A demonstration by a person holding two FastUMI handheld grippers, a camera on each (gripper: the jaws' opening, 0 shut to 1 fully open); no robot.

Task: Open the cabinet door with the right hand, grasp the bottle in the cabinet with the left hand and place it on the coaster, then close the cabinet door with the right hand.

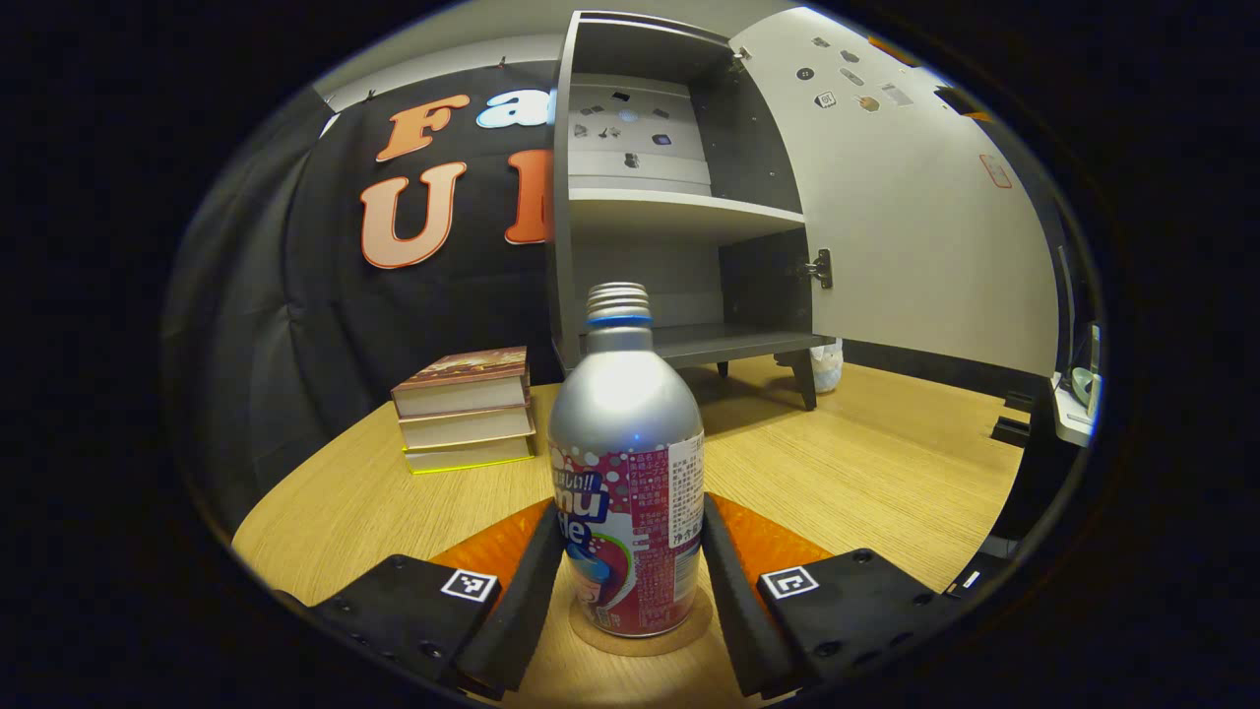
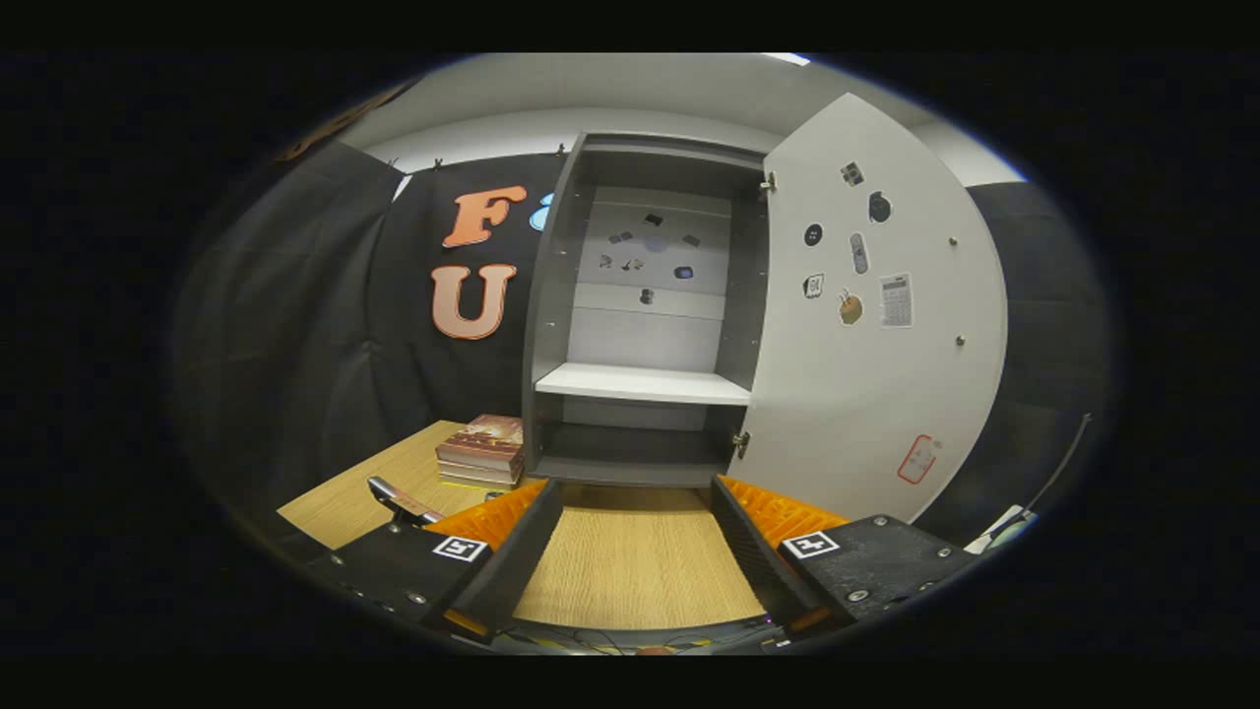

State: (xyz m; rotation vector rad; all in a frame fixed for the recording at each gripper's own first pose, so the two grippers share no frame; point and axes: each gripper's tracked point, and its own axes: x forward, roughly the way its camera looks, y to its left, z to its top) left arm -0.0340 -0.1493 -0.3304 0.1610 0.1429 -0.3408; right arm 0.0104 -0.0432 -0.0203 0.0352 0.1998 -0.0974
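Right between the fingers of the left gripper (image 1: 630, 581) stands the bottle (image 1: 627, 473), upright on the round coaster (image 1: 642, 640) on the counter (image 1: 866, 473); the fingers flank its lower body, and I cannot tell whether they press on it or have just let go. It looks a thin metal bottle, light, smooth and rather slippery, uncapped, so best taken low on the straight labelled part and kept upright. The right gripper (image 2: 635, 551) is spread wide and holds nothing over bare counter. Beyond it the cabinet (image 2: 645, 394) stands with its door (image 2: 866, 374) swung open, shelves bare, books (image 2: 482, 451) beside.
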